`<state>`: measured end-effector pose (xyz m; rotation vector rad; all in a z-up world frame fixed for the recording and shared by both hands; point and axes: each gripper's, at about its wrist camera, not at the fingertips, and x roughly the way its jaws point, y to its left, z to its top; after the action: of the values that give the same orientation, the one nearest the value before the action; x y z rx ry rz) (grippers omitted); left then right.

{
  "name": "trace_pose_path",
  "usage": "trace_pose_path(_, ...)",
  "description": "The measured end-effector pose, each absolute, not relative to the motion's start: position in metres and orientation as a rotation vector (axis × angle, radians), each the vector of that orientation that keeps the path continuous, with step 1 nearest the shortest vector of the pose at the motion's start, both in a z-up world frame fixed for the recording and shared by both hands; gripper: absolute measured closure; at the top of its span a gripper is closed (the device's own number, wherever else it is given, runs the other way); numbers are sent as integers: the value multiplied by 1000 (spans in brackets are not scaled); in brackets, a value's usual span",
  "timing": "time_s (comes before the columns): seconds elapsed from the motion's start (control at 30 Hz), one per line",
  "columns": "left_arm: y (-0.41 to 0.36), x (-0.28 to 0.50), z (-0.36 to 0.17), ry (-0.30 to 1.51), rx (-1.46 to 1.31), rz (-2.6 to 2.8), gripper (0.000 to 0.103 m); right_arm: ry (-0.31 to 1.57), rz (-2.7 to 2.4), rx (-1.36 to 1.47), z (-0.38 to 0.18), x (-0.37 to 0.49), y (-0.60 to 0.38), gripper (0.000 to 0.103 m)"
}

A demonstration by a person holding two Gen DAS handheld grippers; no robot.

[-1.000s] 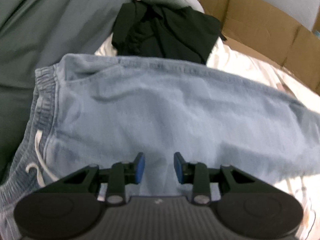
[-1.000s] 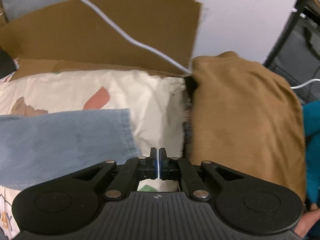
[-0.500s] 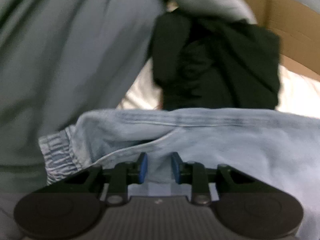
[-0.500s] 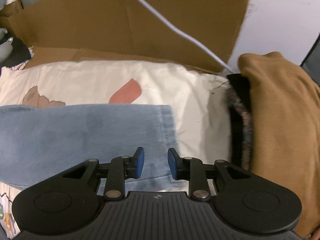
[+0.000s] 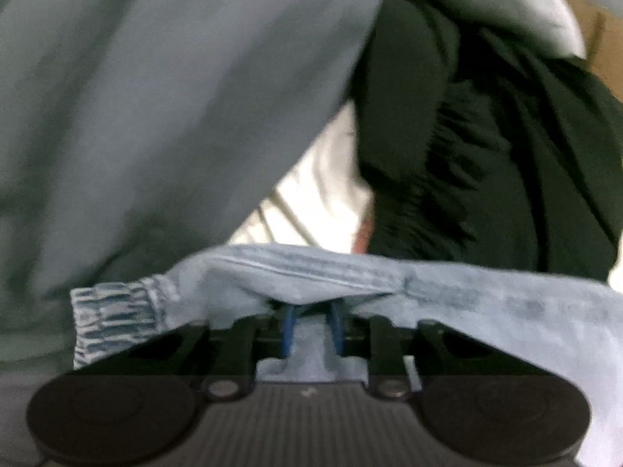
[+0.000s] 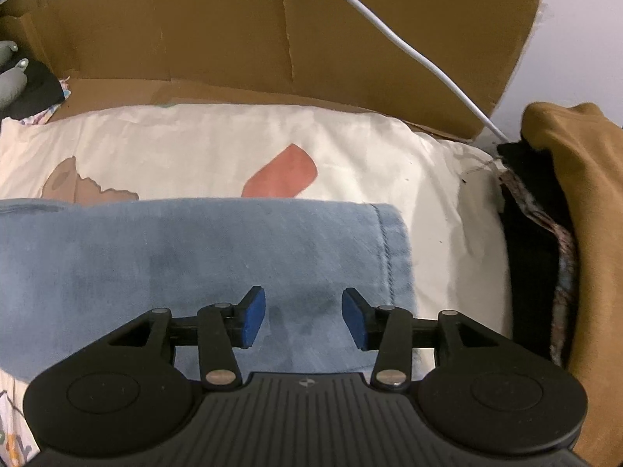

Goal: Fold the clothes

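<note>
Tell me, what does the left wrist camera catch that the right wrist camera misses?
Only the left wrist view shows the grey-green cloth, the black garment and the jeans' striped elastic waistband, with the left tongs pushed under a denim fold. Only the right wrist view shows the cardboard box, white cable, brown garment and the jeans' hemmed leg end, under the open right tongs. Both show the light blue jeans on pale bedding.
</note>
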<state>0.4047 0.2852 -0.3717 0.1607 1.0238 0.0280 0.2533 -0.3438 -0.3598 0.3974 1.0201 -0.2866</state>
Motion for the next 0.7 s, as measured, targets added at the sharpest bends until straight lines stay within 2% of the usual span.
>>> trace_pose_path(0.13,278,400,-366,1030,170,35,88,999,-285,377,-363,263,-341,45)
trace_pose_path(0.5,255,328,-328,1001,159,-47,85,911,-334,415,-360,271,-372,43)
trace_pose_path(0.6,246,312,-327,1012,140,-75,85,891,-365,438,-360,272,-386,37)
trace_pose_path(0.7,233,302,-331,1032,139,-100,85,889,-388,502,-364,276,-404,36)
